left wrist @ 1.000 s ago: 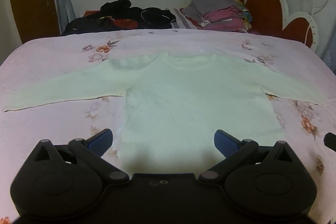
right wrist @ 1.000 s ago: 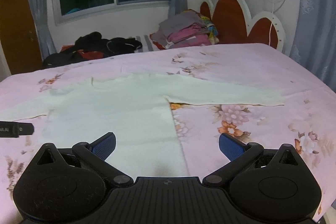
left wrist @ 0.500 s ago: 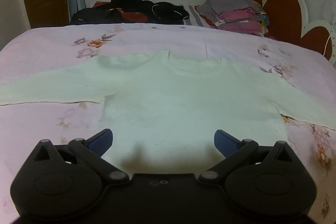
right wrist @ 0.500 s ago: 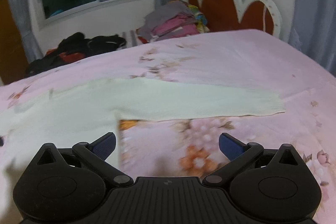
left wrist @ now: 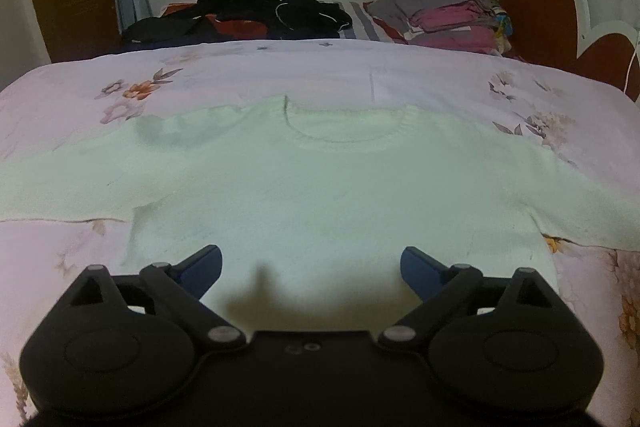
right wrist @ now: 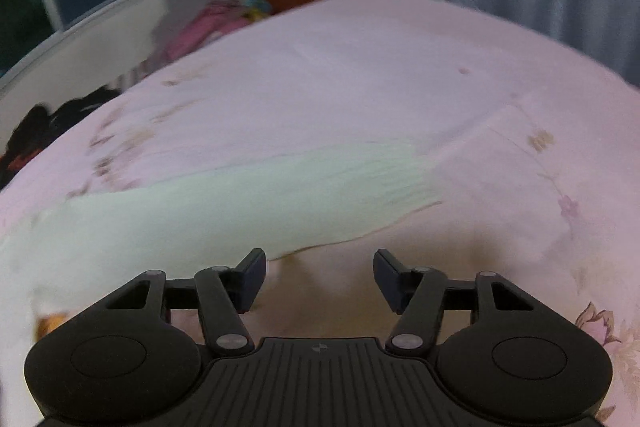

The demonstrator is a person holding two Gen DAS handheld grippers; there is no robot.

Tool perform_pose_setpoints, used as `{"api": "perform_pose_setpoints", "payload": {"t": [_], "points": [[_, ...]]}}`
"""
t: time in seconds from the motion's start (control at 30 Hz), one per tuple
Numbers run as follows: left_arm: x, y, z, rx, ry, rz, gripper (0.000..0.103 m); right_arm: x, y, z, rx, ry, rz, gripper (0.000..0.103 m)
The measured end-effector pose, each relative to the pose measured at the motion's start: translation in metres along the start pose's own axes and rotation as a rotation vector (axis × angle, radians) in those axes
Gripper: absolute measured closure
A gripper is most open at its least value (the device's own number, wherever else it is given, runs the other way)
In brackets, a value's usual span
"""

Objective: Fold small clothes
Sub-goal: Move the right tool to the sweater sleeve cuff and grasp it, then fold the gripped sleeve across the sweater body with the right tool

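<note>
Approach phase: right gripper point(right wrist: 319, 279), jaws just narrowed with nothing between them, has swung from the body of the pale green sweater point(left wrist: 320, 195) to its sleeve point(right wrist: 248, 203) flat on the bed point(left wrist: 440, 79); left gripper point(left wrist: 311, 265), jaws apart and empty, hovers over the hem, so a sleeve fold likely comes first.

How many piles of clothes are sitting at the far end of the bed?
2. A dark heap lies below the window, left of the middle. A folded stack of grey and pink things sits to its right, by the headboard. More may be hidden behind them.
</note>
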State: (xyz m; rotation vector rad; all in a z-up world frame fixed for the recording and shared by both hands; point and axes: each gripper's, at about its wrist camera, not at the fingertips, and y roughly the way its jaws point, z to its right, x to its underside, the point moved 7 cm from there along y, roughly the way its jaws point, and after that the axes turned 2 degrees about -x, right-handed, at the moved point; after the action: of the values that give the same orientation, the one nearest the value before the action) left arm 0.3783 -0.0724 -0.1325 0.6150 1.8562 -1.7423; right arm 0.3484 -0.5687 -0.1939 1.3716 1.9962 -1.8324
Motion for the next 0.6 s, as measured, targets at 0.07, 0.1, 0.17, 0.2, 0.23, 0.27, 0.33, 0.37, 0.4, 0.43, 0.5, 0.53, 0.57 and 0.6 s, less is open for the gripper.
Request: {"api": "perform_pose_setpoints", "payload": {"t": [0.07,0.1,0.17,0.2,0.23,0.27,0.33,0.37,0.4,0.43,0.5,0.53,0.57,0.6], "points": [[-0.002,0.004,0.002,-0.002,0.009,-0.006,0.013,-0.005,0.009,0.013,0.014,0.029,-0.008,0.043],[-0.002,0.005,0.003,-0.001,0.011,-0.011,0.014,-0.007,0.012,0.016,0.012,0.039,-0.009,0.043],[-0.003,0.008,0.003,-0.004,0.015,-0.018,0.018,-0.013,0.017,0.019,0.018,0.03,0.009,0.043],[-0.004,0.008,0.003,-0.004,0.017,-0.02,0.019,-0.015,0.018,0.017,0.019,0.022,0.014,0.043],[-0.004,0.009,0.002,-0.007,0.019,-0.022,0.021,-0.019,0.021,0.015,0.016,0.022,0.019,0.043],[-0.004,0.01,0.001,-0.01,0.02,-0.024,0.024,-0.021,0.025,0.013,0.012,0.028,0.027,0.058],[-0.005,0.011,-0.001,-0.01,0.023,-0.026,0.028,-0.026,0.028,0.014,0.011,0.035,0.035,0.086],[-0.005,0.012,-0.002,-0.009,0.024,-0.029,0.029,-0.026,0.027,0.013,0.007,0.043,0.041,0.088],[-0.005,0.013,-0.004,-0.01,0.025,-0.033,0.03,-0.027,0.027,0.013,0.004,0.048,0.048,0.089],[-0.005,0.013,-0.005,-0.012,0.026,-0.035,0.032,-0.028,0.03,0.011,0.001,0.047,0.055,0.094],[-0.006,0.013,-0.007,-0.007,0.031,-0.028,0.035,-0.029,0.023,0.011,-0.007,0.041,0.077,0.099],[-0.006,0.013,-0.008,-0.006,0.029,-0.029,0.035,-0.03,0.02,0.01,-0.011,0.04,0.086,0.099],[-0.007,0.013,-0.01,-0.006,0.025,-0.031,0.035,-0.032,0.014,0.009,-0.02,0.041,0.097,0.1],[-0.008,0.013,-0.012,-0.006,0.021,-0.03,0.035,-0.034,0.011,0.004,-0.034,0.044,0.108,0.1]]}}
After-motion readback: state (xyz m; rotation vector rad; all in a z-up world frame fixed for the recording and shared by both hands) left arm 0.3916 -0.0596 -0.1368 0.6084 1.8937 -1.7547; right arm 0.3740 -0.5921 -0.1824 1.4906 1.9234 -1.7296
